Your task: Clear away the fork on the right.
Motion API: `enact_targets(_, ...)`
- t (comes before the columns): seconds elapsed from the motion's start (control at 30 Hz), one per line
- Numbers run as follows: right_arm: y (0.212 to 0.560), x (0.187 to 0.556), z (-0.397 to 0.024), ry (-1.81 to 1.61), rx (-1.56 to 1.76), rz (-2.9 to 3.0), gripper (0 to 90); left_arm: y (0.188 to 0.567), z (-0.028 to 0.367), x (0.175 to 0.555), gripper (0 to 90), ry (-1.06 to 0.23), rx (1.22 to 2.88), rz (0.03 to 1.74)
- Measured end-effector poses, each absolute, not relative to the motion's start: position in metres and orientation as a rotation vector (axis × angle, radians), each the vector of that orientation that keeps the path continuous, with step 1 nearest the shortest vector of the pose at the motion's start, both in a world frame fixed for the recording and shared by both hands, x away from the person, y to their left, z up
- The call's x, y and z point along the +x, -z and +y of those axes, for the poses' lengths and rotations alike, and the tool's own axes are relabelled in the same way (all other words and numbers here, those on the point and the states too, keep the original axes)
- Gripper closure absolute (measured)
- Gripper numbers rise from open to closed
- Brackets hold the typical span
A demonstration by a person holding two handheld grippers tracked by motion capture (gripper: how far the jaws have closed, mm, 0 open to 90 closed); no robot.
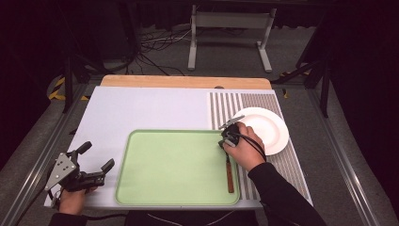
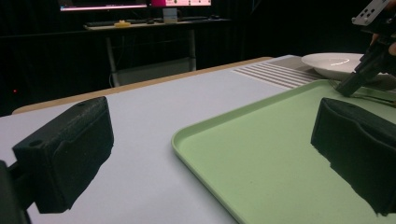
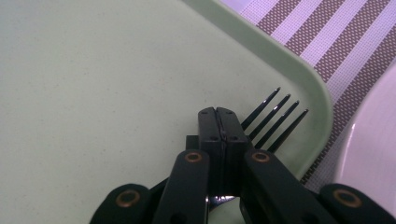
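Note:
A fork with a brown wooden handle [image 1: 229, 176] lies along the right side of the pale green tray [image 1: 141, 188], its dark tines [image 3: 275, 119] near the tray's far right corner. My right gripper [image 1: 229, 136] points down at the fork's neck. In the right gripper view its jaws [image 3: 218, 112] are pressed together over the neck, shut on the fork. My left gripper [image 1: 98, 155] rests at the table's near left corner, beside the tray, wide open. In the left gripper view nothing is between its pads [image 2: 65, 158]; the right gripper [image 2: 355, 81] shows at far right.
A white plate [image 1: 268, 129] sits on a striped mat [image 1: 226, 106] just right of the tray, close to my right hand. White board covers the table to the left and beyond the tray. A wooden strip runs along the far edge.

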State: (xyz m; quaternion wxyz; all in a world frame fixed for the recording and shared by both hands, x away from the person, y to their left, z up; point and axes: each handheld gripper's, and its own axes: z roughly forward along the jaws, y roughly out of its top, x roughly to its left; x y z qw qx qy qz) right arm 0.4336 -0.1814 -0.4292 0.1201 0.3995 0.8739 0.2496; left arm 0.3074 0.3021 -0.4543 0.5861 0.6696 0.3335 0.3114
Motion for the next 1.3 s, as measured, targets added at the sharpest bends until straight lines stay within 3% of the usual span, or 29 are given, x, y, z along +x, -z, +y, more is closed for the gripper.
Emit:
enact_targets(0.13, 0.422, 0.431, -0.181, -0.78, 1.141, 2.539, 85.0, 0.454, 0.302, 0.307, 0.0, -0.726, 1.56, 0.777)
enact_targets(0.23, 0.411, 0.428, -0.181, -0.848, 1.11, 2.515, 75.0, 0.454, 0.302, 0.307, 0.0, -0.726, 1.56, 0.778)
enact_targets(0.3, 0.403, 0.425, -0.182, -0.911, 1.084, 2.5, 63.3, 0.454, 0.302, 0.307, 0.0, -0.726, 1.56, 0.778)
enact_targets(0.33, 0.403, 0.425, -0.182, -0.911, 1.084, 2.5, 63.3, 0.454, 0.302, 0.307, 0.0, -0.726, 1.56, 0.778)
enact_targets(0.37, 0.396, 0.422, -0.183, -0.962, 1.034, 2.485, 44.4, 0.454, 0.302, 0.307, 0.0, -0.725, 1.559, 0.779)
enact_targets(0.47, 0.39, 0.42, -0.187, -1.039, 0.956, 2.459, 32.2, 0.454, 0.302, 0.307, 0.0, -0.725, 1.559, 0.779)
enact_targets(0.67, 0.379, 0.41, -0.201, -1.104, 0.894, 2.422, 26.6, 0.455, 0.303, 0.307, 0.0, -0.726, 1.557, 0.781)
enact_targets(0.7, 0.375, 0.405, -0.209, -1.114, 0.825, 2.386, 21.3, 0.455, 0.303, 0.308, 0.0, -0.725, 1.556, 0.784)
enact_targets(1.3, 0.369, 0.369, -0.265, -1.38, 0.685, 2.197, 10.6, 0.455, 0.302, 0.308, 0.0, -0.728, 1.563, 0.79)
